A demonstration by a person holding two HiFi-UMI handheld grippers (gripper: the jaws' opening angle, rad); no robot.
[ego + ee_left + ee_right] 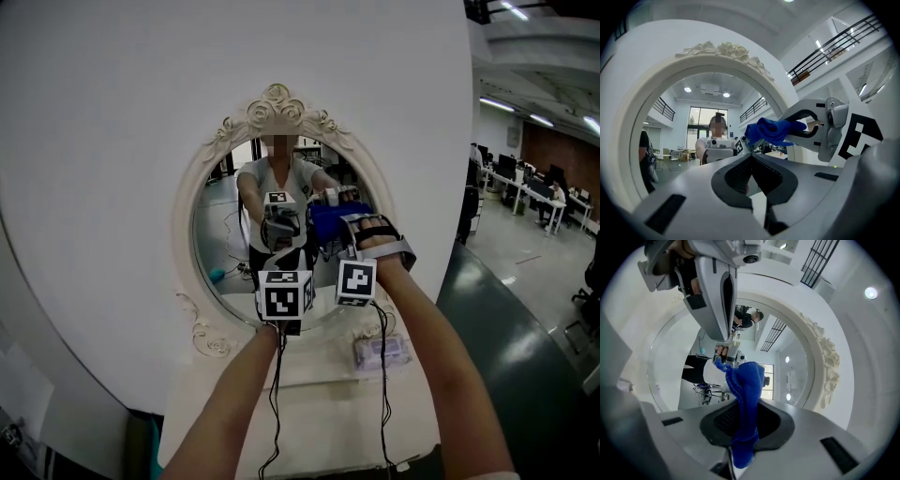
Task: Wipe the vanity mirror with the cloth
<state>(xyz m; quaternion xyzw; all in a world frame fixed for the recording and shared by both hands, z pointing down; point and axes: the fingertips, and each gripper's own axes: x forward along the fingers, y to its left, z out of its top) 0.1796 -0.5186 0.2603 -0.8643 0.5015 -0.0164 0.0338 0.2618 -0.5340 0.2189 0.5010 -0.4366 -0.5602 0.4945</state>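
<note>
Pinching a blue cloth, the right gripper holds it against the vanity mirror; the left gripper has its jaws pressed together.

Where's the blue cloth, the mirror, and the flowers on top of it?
cloth (746, 390): right gripper view, on its bunched blue middle.
mirror (217, 234): head view, on bare glass at the left side.
flowers (277, 105): head view, on the carved crest atop the frame.
</note>
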